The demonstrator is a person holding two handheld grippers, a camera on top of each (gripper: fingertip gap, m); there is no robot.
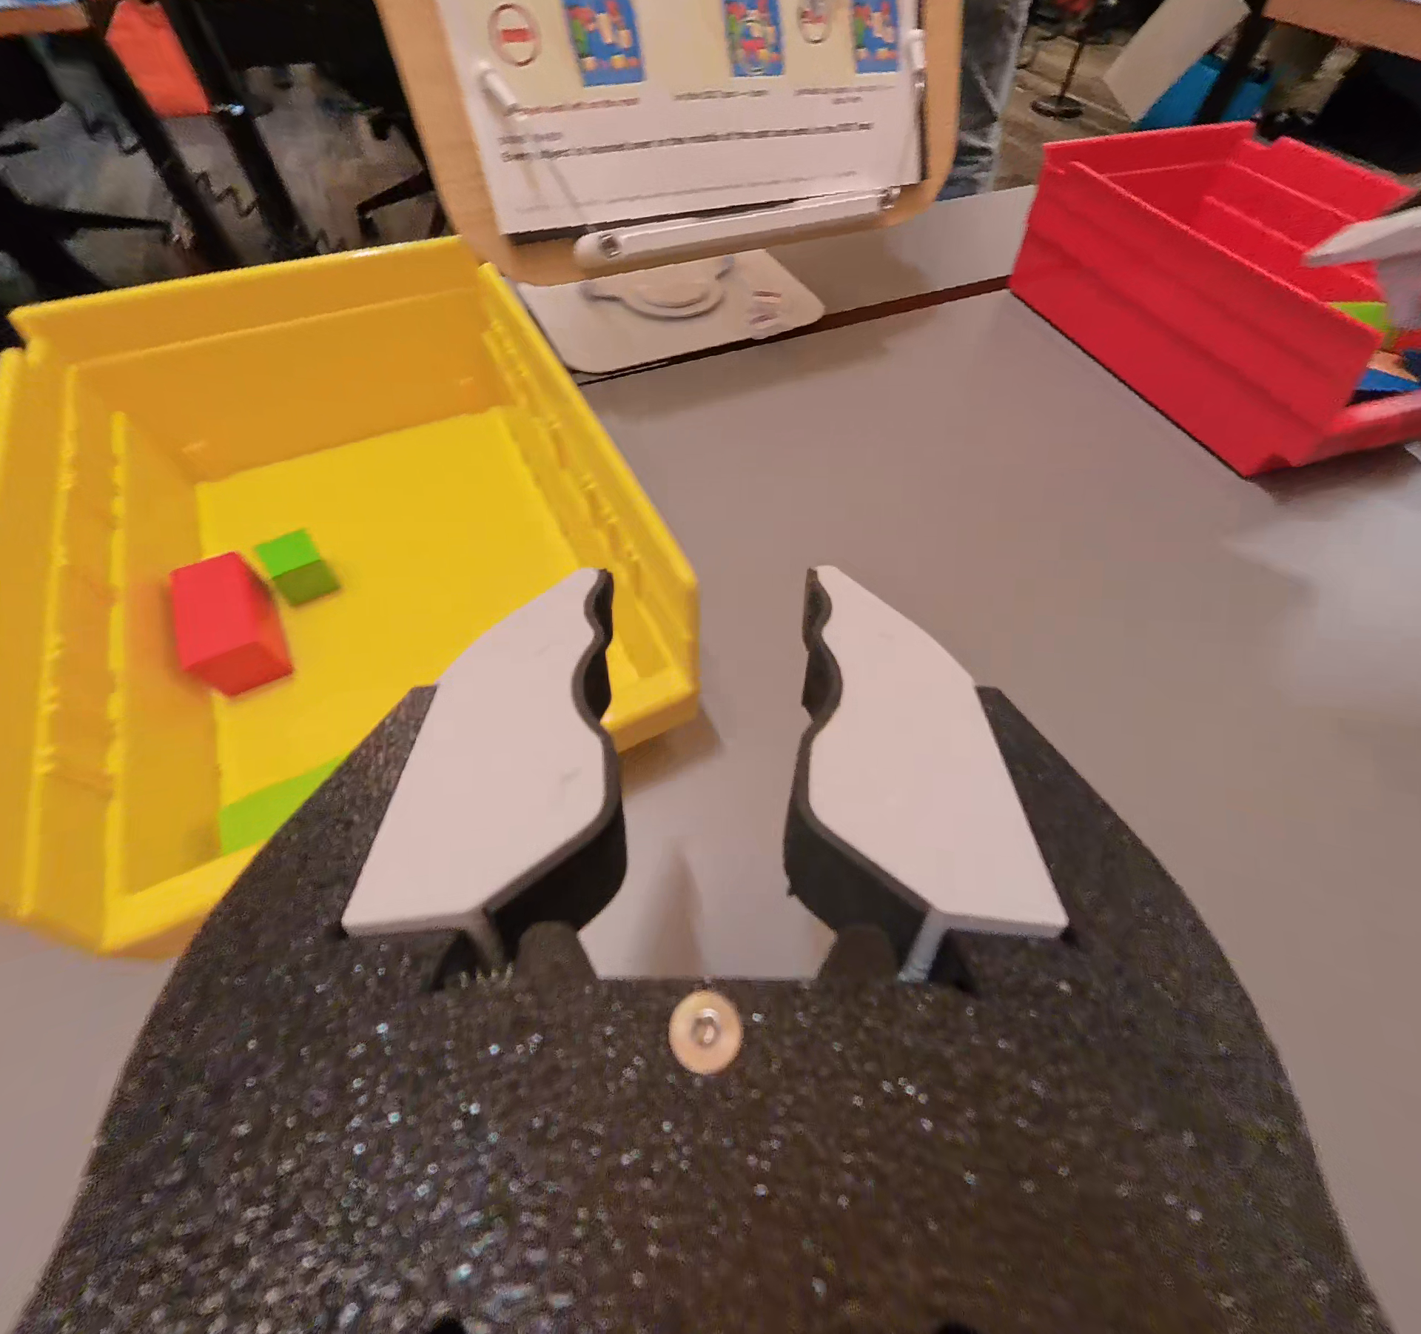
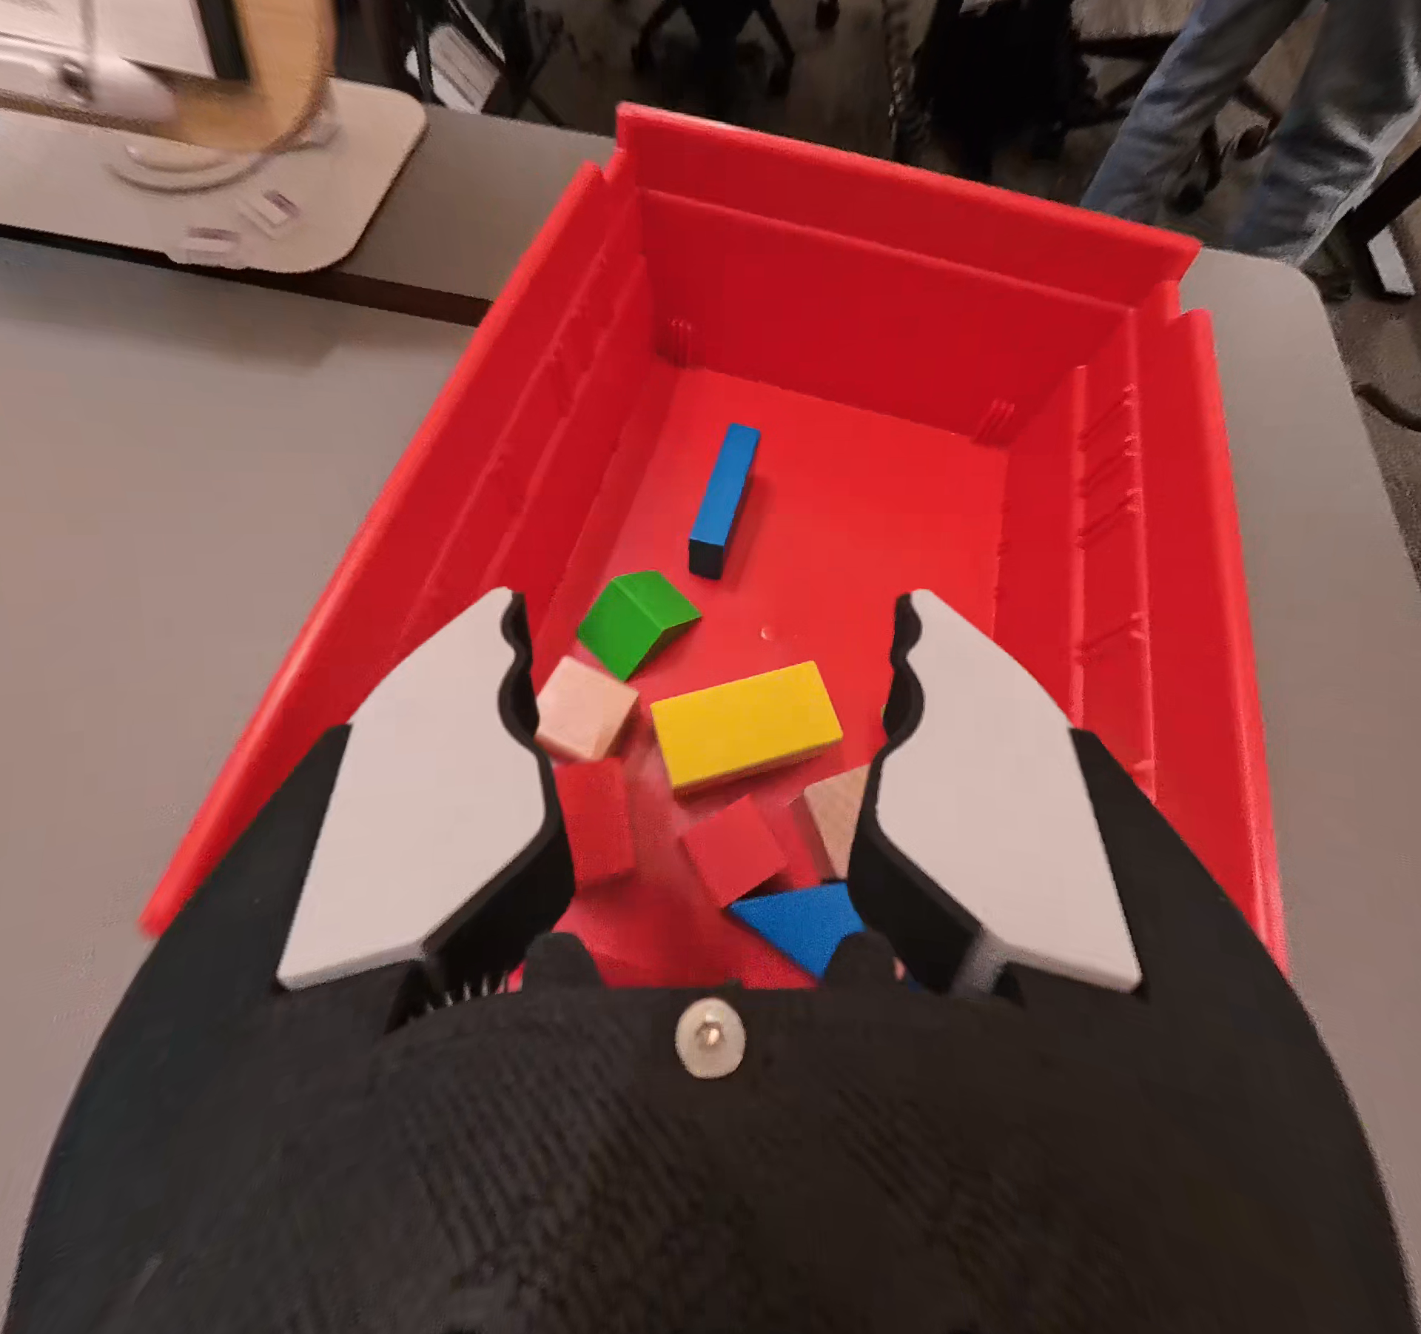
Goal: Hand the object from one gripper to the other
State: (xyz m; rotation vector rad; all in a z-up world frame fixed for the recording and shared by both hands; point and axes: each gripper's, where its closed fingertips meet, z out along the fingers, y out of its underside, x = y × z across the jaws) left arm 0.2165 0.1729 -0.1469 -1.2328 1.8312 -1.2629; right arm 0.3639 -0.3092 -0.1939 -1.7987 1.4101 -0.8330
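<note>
Left gripper parted to a moderate gap, nothing between the pads, bare grey table showing through; poised over the table just beside the near right corner of the yellow bin. In that bin: red block touching or nearly touching a small green block, plus another green piece at the near edge, partly hidden behind the gripper body. Stand with a printed sheet at the far side of the table, between the two bins. Red bin at far right in the left wrist view, with a grey fingertip of the other gripper at its edge. Right gripper spread wide, holding nothing, hanging above the red bin and angled down into it. Loose on the bin floor: long blue block toward the far wall; green block nearer; pale wooden cube just beside the left finger, contact not determinable; flat yellow block between the fingers but lower, on the floor; two red blocks, second pale block, and blue triangular piece close to the gripper body. No block in either grasp; which one is meant for the hand-over cannot be told. Trousered legs of a person beyond the table.
</note>
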